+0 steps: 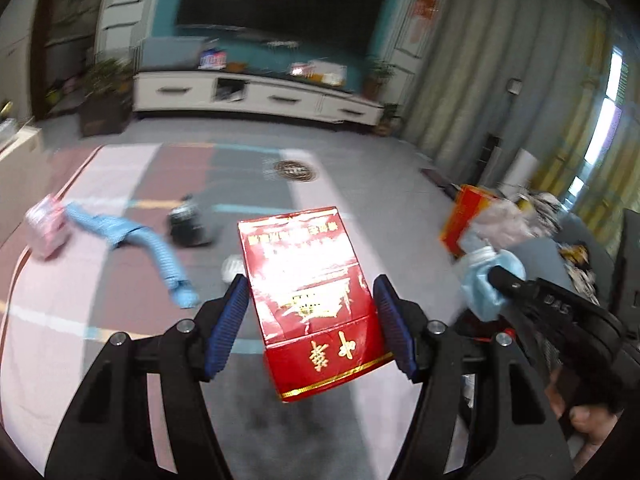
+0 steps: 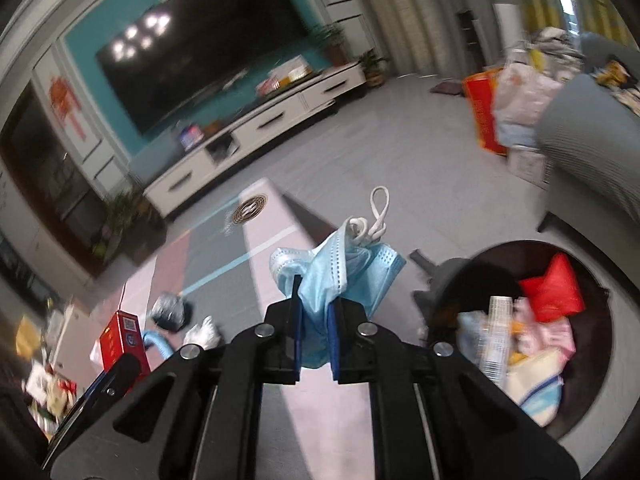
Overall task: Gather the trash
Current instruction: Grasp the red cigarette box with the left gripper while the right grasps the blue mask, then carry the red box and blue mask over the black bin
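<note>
Right now my left gripper (image 1: pixel 310 322) clamps a glossy red cigarette carton (image 1: pixel 310 304), a flat-sided cardboard box with gold characters and a gold band along its near edge; the ribbed blue pads (image 1: pixel 232 320) press its two long sides and the box stands lifted off the rug (image 1: pixel 120 280), tilting away from me. My right gripper (image 2: pixel 316 336) is squeezed tight on a pale blue surgical mask (image 2: pixel 340 272), a soft pleated cloth bunched between the pads, its white ear loops (image 2: pixel 378 216) sticking up above the crumpled folds. Both tools point down at a slant over the floor, and in the left view my right gripper shows at the right edge with the mask at its tip and part of my hand (image 1: pixel 592 428) behind it. To the right, below the mask, sits a round dark trash bin (image 2: pixel 592 264) already holding a red packet, papers and wrappers. Still lying on the striped pink and grey rug are a light blue ribbed sleeve-like cloth (image 1: pixel 132 240), a pink tissue pack (image 1: pixel 46 226), a dark crumpled lump (image 1: pixel 186 226) and a small white wad (image 1: pixel 232 266).
</note>
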